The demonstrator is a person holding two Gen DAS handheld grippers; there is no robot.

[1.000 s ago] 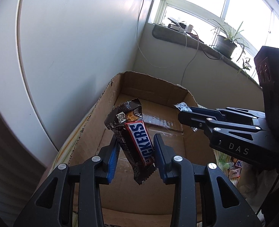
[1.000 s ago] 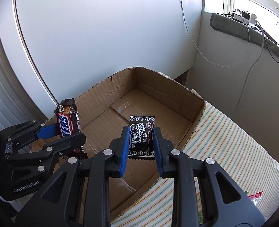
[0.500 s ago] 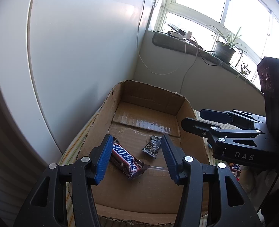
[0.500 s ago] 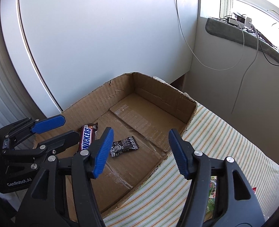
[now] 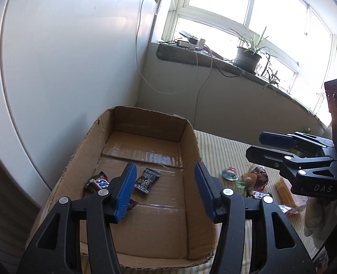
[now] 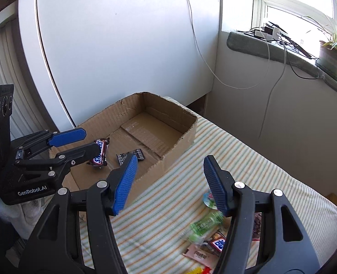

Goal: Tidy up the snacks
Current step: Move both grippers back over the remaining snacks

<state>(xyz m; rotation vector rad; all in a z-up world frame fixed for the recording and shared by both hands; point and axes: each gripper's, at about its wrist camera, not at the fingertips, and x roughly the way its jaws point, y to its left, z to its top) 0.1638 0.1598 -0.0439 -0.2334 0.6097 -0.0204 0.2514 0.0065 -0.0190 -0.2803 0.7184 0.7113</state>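
Observation:
An open cardboard box [image 5: 191, 141] [image 6: 186, 134] stands on a striped cloth. A Snickers bar [image 5: 97, 183] [image 6: 99, 153] and a small black candy packet [image 5: 147, 180] [image 6: 137, 154] lie side by side on its floor. My left gripper [image 5: 165, 190] hovers open above the box's near half with nothing between its blue pads. My right gripper [image 6: 168, 183] is open and empty over the cloth, just right of the box. Loose snacks [image 5: 248, 182] [image 6: 205, 235] lie in a heap on the cloth right of the box.
A white wall panel [image 5: 65, 57] rises behind and left of the box. A windowsill carries a potted plant [image 5: 248, 57] and a power strip, with cables hanging down the wall. The striped cloth [image 6: 248, 159] stretches away to the right.
Both grippers opened and let go: the Snickers bar and the black packet dropped into the box. Both hands then drew back and up, the right one shifting right over the cloth.

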